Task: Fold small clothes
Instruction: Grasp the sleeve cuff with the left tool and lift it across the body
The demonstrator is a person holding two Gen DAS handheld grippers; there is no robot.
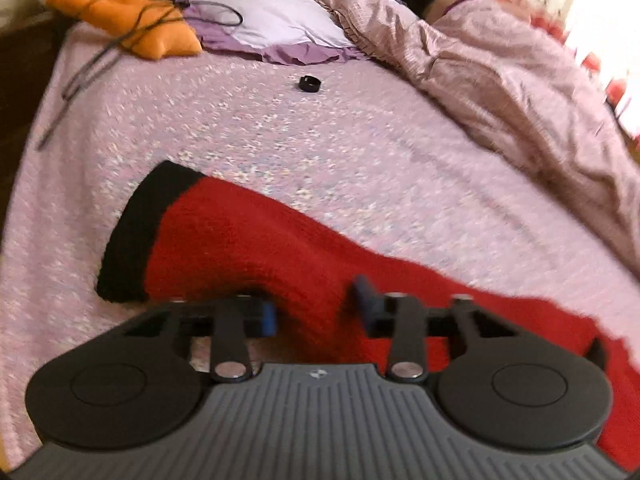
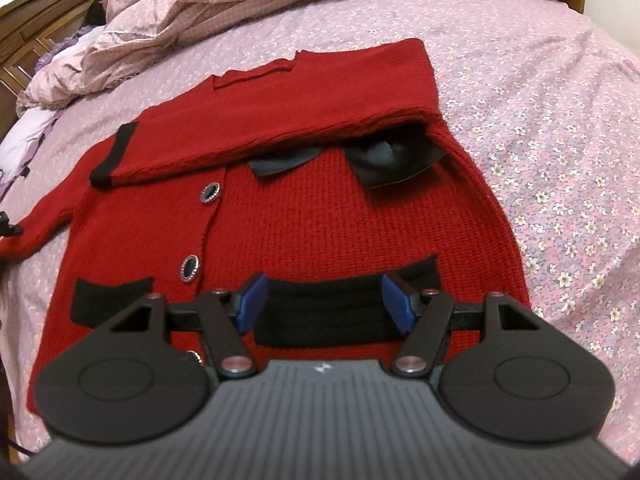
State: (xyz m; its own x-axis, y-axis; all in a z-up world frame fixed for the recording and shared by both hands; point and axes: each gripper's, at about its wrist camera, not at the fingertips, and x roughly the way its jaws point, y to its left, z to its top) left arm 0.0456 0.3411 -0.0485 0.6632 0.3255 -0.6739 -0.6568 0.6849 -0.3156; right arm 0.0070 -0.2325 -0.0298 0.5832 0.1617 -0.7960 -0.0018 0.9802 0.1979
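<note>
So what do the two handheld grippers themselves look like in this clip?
Both look identical. The left gripper and right gripper each have a grey ribbed body with a small white logo, two round black discs at the sides, black link arms on silver pivot pins, and blue pads on the fingers. No hands, sleeves or gripper cables show.
</note>
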